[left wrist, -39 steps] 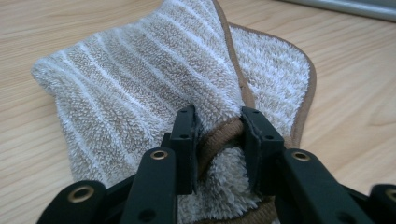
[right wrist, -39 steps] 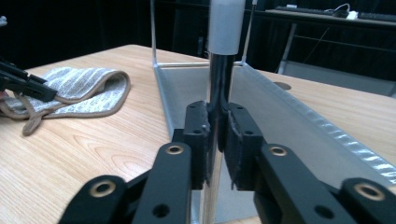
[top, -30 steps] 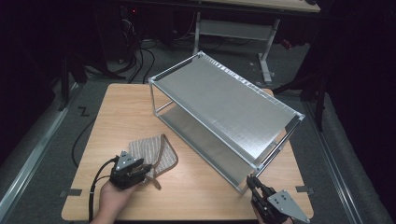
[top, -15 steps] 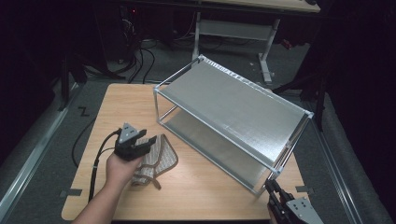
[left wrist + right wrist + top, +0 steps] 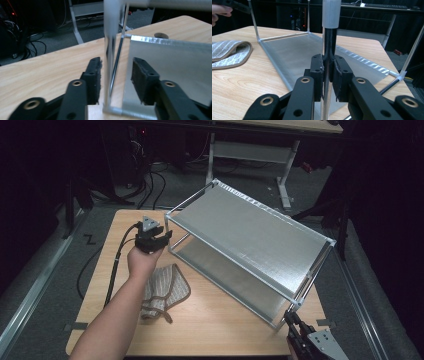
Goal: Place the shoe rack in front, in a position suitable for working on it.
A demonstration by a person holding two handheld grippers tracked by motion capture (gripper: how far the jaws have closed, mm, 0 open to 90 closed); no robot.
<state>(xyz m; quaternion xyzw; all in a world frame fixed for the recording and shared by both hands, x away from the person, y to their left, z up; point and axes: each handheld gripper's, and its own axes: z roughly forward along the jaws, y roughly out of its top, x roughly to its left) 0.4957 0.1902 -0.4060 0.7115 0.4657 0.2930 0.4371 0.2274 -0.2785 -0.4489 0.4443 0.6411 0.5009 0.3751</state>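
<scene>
- Shelf rack (image 5: pixel 250 242), a two-tier metal frame, stands across the wooden table (image 5: pixel 210 330), set at an angle to its edges, its near right corner close to the table's front edge.
- We find the right gripper (image 5: pixel 328 72) clamped on the near right corner post (image 5: pixel 329 45), jaws pressed against it from both sides.
- We find the left gripper (image 5: pixel 115 75) with jaws apart, straddling the far left corner post (image 5: pixel 110 62); neither pad touches it as far as we can tell.
- Risk: with one corner held, we judge that any pull may swing or tip the rack, or drag a foot off the table's front edge.
- Risk: the posts are smooth and round; we judge the pads may slide along them under load.
- Risk: the striped cloth pad (image 5: pixel 162 292) lies just beside the rack's front; a sliding foot may catch it.
- Pose: the left forearm (image 5: pixel 115 320) reaches forward, almost straight, the hand (image 5: pixel 142 260) behind its gripper at the corner.
- Pose: the right gripper sits low at the table's front right edge, pointing up at the post.
</scene>
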